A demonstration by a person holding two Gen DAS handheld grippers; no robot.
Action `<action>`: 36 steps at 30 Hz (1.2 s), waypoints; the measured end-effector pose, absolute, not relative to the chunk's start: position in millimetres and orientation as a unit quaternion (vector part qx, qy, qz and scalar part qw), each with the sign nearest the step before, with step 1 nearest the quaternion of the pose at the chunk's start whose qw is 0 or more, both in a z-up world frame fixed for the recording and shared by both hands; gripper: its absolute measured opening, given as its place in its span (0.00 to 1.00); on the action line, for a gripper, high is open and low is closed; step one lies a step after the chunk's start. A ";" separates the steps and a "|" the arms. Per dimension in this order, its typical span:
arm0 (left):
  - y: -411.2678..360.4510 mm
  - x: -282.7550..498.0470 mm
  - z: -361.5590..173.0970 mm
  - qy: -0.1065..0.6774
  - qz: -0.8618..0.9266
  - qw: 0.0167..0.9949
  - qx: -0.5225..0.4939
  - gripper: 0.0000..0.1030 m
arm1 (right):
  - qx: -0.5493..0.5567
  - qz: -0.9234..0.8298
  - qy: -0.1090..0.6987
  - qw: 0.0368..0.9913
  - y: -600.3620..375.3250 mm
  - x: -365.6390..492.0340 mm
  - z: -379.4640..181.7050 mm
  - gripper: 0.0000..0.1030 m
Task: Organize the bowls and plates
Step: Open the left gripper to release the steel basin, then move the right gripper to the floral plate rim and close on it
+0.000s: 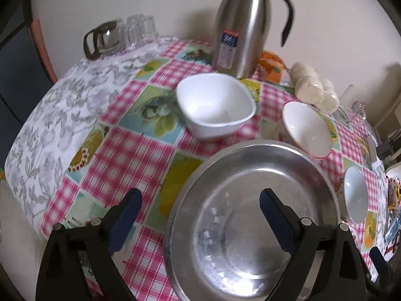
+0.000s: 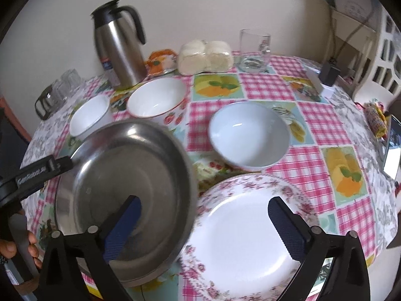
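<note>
Closest under my left tool (image 1: 200, 200) sits the steel plate (image 1: 250, 225), round, shallow, dull-polished with a raised rim; both blue-padded fingers stand wide apart, one over the plate's middle and one out over the cloth, gripping nothing. I take that steel plate as my landmark. Beyond it on the bench (image 1: 140, 155), which wears a glossy pink-check and fruit-print cloth, stands a white bowl with squared, soft corners (image 1: 215, 105), apart from the plate's rim. To the plate's far right is a round white bowl with a thin red lip (image 1: 307, 129), its lip just beside the plate's edge. Behind both rises a brushed-steel jug with a black handle (image 1: 243, 32). My right tool (image 2: 204, 208) is likewise spread wide and empty, one finger above the steel plate (image 2: 120, 180), the other above a flat china plate with a pink floral border (image 2: 240, 233). The steel rim overlaps the floral plate's left edge, tilted up over it. Past the floral plate stands a smooth pale bowl (image 2: 249, 139), close to its rim but apart. From this side the strawberry-printed bowl (image 2: 156, 100) and the white bowl (image 2: 89, 115) lie behind the steel plate. Open cloth lies right of the pale bowl toward the bench's curved edge.
</note>
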State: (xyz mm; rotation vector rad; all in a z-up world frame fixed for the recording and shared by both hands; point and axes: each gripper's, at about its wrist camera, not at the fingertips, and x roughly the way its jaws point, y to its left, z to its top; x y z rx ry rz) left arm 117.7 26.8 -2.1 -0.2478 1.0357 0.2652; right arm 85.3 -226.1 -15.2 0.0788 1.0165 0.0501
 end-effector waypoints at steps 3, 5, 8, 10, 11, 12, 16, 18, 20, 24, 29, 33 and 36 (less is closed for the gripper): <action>14.7 116.5 7.7 0.478 0.107 0.866 -0.106 0.92 | 0.060 0.012 0.485 0.872 -243.7 86.6 -12.1 1.00; 6.9 115.7 11.9 0.472 0.091 0.871 -0.102 0.92 | 0.076 0.004 0.486 0.871 -256.3 87.9 -10.9 1.00; -10.2 113.6 19.3 0.461 0.058 0.881 -0.092 0.92 | 0.098 -0.014 0.489 0.867 -279.4 88.4 -10.9 1.00; -26.6 111.9 24.0 0.455 0.029 0.886 -0.082 0.92 | 0.111 -0.028 0.492 0.863 -296.1 88.6 -11.5 1.00; -34.0 110.7 25.8 0.453 0.017 0.888 -0.077 0.92 | 0.123 -0.042 0.494 0.860 -310.6 88.0 -12.7 1.00; -40.4 109.5 26.9 0.452 0.009 0.889 -0.073 0.92 | 0.133 -0.057 0.495 0.857 -322.9 86.8 -13.8 1.00; -74.2 105.6 27.9 0.453 -0.036 0.889 -0.055 0.92 | 0.160 -0.105 0.500 0.845 -363.7 80.6 -19.4 1.00; -89.2 103.0 26.3 0.456 -0.055 0.887 -0.046 0.92 | 0.177 -0.117 0.505 0.836 -383.4 76.7 -24.8 1.00; -104.1 100.0 24.1 0.459 -0.070 0.885 -0.035 0.92 | 0.195 -0.126 0.509 0.829 -398.5 72.7 -31.1 1.00; -137.9 95.8 15.2 0.474 -0.108 0.874 -0.011 0.92 | 0.203 -0.141 0.520 0.818 -411.5 67.5 -41.7 1.00; -162.0 91.7 -0.3 0.498 -0.122 0.858 0.016 0.92 | 0.177 -0.129 0.551 0.806 -405.6 72.1 -59.8 1.00; -168.2 92.5 -12.2 0.518 -0.117 0.847 0.027 0.92 | 0.170 -0.126 0.572 0.793 -402.9 74.8 -72.9 1.00; -167.8 93.4 -15.9 0.524 -0.115 0.844 0.027 0.92 | 0.170 -0.122 0.576 0.790 -401.4 75.9 -76.8 1.00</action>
